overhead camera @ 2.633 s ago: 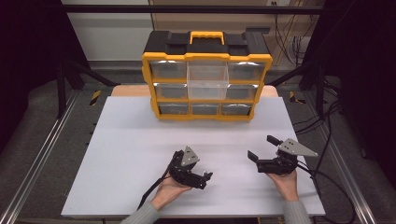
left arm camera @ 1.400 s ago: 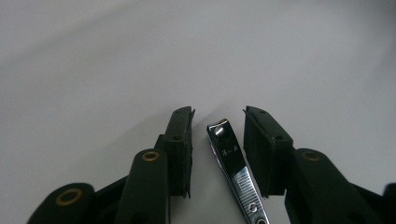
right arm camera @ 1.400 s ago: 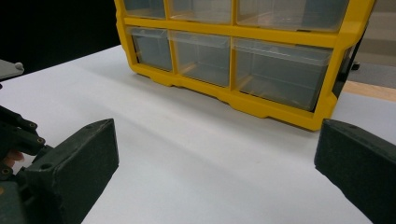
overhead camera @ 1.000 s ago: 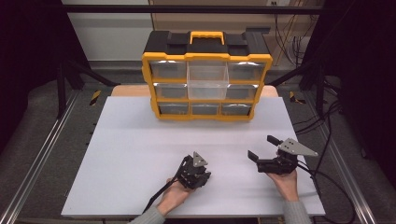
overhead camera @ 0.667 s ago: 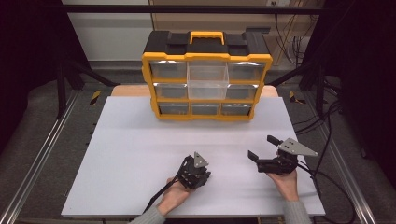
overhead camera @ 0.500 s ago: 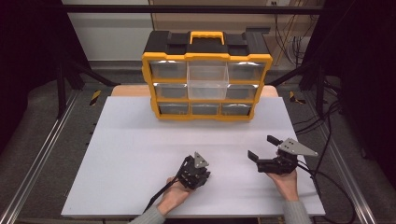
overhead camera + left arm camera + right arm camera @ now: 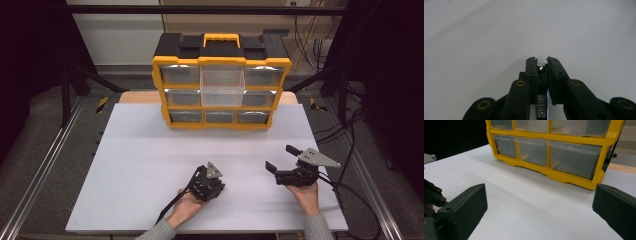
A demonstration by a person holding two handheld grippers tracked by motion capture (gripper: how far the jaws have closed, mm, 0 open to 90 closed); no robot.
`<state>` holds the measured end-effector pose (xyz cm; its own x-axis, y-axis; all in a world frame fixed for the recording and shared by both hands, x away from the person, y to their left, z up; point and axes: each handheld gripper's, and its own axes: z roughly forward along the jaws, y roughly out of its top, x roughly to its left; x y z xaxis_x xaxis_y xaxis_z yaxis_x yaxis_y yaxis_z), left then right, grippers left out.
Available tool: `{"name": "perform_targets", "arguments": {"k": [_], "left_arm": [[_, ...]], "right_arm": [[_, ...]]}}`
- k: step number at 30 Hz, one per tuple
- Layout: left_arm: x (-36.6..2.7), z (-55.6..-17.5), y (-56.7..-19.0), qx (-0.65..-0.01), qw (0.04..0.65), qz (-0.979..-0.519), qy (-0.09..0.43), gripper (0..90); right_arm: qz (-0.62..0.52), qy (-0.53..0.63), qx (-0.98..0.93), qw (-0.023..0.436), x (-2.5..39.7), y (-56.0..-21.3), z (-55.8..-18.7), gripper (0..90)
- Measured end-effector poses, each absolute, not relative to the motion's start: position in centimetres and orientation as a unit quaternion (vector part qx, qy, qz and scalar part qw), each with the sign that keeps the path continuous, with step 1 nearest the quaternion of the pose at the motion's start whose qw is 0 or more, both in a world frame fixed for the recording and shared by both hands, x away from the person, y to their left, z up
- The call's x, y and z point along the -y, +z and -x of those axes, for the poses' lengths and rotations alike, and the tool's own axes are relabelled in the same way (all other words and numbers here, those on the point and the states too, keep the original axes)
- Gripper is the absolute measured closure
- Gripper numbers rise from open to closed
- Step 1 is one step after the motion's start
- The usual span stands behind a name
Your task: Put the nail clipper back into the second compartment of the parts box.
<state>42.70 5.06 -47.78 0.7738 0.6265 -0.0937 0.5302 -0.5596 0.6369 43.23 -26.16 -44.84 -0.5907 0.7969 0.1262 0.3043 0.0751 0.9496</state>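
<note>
Two tools: one in each of the person's hands, both low over the near half of the white bench (image 7: 150,160).
Left tool (image 7: 541,61): clenched on a small shiny metal ball (image 7: 541,68), its jaws nearly together with the ball pinched at the tips; in the high view this tool (image 7: 212,186) pointed down at the bench, probably because the ball had been lying there.
Ball's place: between the left tool's jaws, just above the bench surface, well apart from the organizer.
Right tool (image 7: 281,161): released, its jaws spread wide and holding nothing; it rested near the right edge, seemingly waiting its turn.
Organizer (image 7: 221,82): one yellow and black drawer cabinet with a yellow handle, upright at the far end of the bench, front toward the person so the drawers could be reached.
Drawers: nine clear ones in three rows of three; the top middle drawer (image 7: 222,80) looked pulled out, likely the ball's destination.
Balls counted: one.
Judged step: pickup done, carry to the cabinet not yet begun.
</note>
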Motion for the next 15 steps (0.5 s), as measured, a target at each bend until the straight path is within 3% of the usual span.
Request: {"name": "perform_targets", "arguments": {"k": [15], "left_arm": [[-5.7,-42.5,-46.6,-0.316,0.356,-0.877,0.071,79.1]], "right_arm": [[-0.396,0.553,-0.699,0.22,26.1,-44.8,-43.2,0.3]]}}
